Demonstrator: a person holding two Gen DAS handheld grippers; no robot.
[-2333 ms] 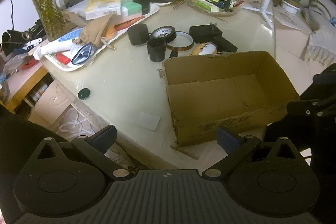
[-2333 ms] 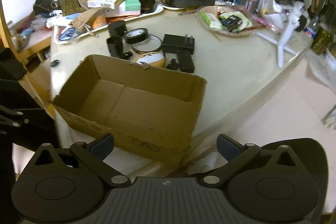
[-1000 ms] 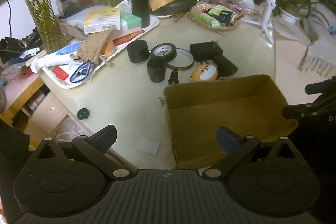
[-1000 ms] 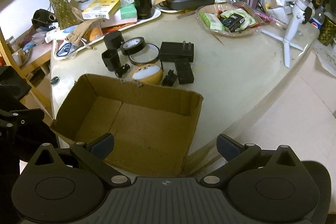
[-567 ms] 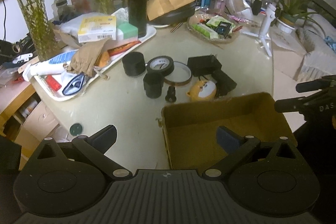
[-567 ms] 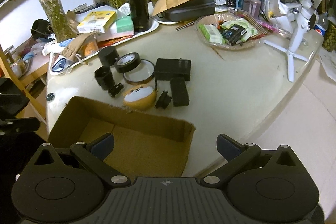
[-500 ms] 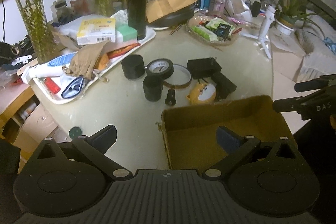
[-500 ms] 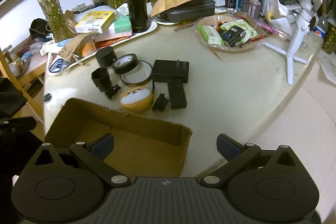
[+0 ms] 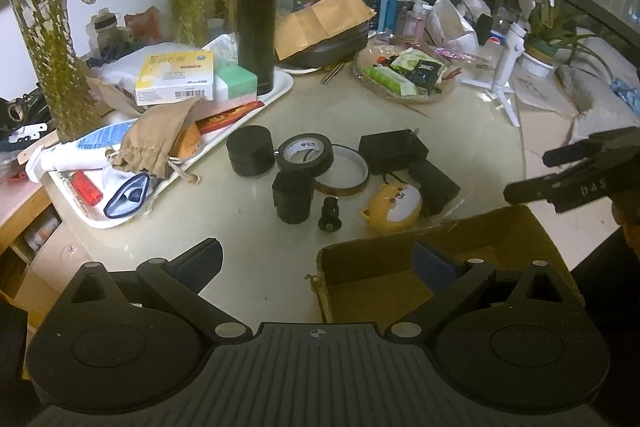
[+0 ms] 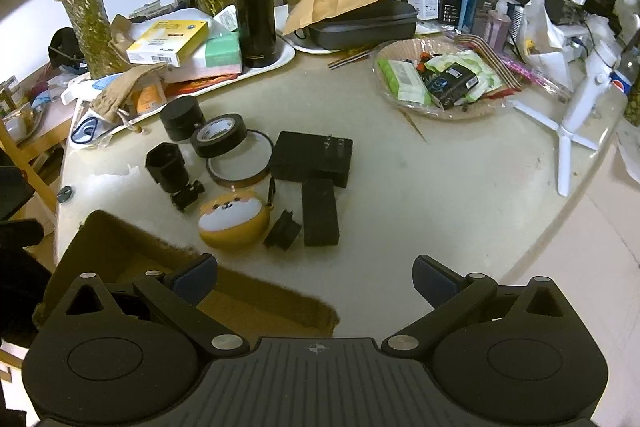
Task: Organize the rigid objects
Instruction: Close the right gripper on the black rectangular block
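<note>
Writing: "DAS" on right gripper point(image 9: 576, 183)
Box point(image 10: 120, 247): at table edge point(image 10: 540, 251)
Left gripper point(image 9: 316, 263): spread, empty
Right gripper: spread, empty

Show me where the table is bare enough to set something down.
Bare table runs between the black blocks, snack basket and white tripod. A smaller patch lies between tray and box. Crowded around the tape and dog case.
</note>
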